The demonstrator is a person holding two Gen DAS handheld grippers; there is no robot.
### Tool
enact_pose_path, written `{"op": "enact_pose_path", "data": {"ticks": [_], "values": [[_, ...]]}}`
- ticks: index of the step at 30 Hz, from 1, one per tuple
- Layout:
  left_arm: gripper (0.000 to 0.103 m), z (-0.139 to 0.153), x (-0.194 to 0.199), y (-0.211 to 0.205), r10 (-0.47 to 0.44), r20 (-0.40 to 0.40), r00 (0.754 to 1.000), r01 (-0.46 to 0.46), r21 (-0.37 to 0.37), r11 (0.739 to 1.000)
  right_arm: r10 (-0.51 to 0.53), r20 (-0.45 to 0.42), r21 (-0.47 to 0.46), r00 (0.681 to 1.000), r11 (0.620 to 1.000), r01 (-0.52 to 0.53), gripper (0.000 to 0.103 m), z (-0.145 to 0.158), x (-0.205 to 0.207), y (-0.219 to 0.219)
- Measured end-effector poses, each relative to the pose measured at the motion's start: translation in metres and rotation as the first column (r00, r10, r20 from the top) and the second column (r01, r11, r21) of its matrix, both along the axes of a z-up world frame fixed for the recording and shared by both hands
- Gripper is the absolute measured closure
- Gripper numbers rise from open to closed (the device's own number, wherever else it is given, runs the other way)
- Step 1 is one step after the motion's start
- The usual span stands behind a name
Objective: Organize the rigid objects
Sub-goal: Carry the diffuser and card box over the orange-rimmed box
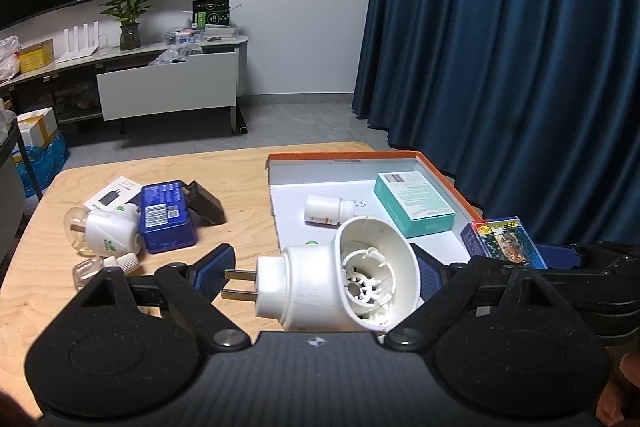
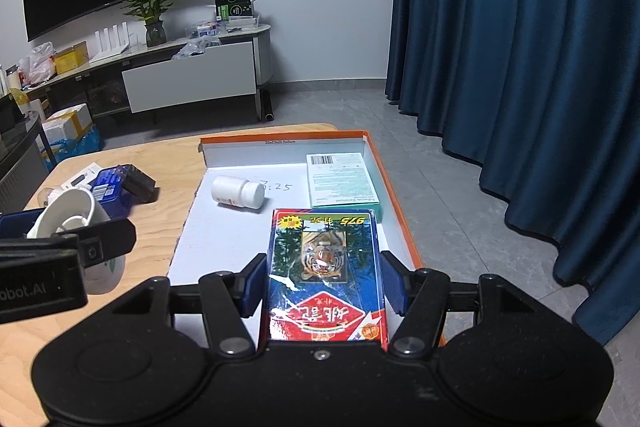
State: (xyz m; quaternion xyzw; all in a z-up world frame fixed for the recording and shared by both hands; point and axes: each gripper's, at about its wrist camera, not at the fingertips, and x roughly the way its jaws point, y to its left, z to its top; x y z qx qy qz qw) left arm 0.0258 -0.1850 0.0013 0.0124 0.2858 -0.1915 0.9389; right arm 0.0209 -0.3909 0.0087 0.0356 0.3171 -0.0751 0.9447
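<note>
While our left gripper (image 1: 324, 277) jaws pinch a white plug-in heater (image 1: 336, 279), our right gripper (image 2: 324, 283) jaws pinch a card box (image 2: 325, 275) above the orange-rimmed tray (image 2: 394, 187).

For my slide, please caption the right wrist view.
Right hand-held gripper holds a tiger card box above the orange-rimmed tray.

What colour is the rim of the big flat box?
Orange, around the box's rim; clearest in the right wrist view.

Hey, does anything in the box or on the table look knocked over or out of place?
The white pill bottle lies on its side in the orange-rimmed box, beside the flat teal box. On the table, a small clear bottle is tipped over too. No spill or damage shows.
</note>
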Motion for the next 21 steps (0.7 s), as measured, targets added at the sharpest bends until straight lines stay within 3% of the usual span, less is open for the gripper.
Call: {"op": "enact_pose_path", "data": {"ticks": [21], "values": [[0.011,0.001,0.024,-0.022,0.007,-0.007,1.0,-0.007,0.008,1.0,0.02,-0.009,-0.003,1.0,1.0,-0.02,0.032,0.0,0.037,-0.018]]}}
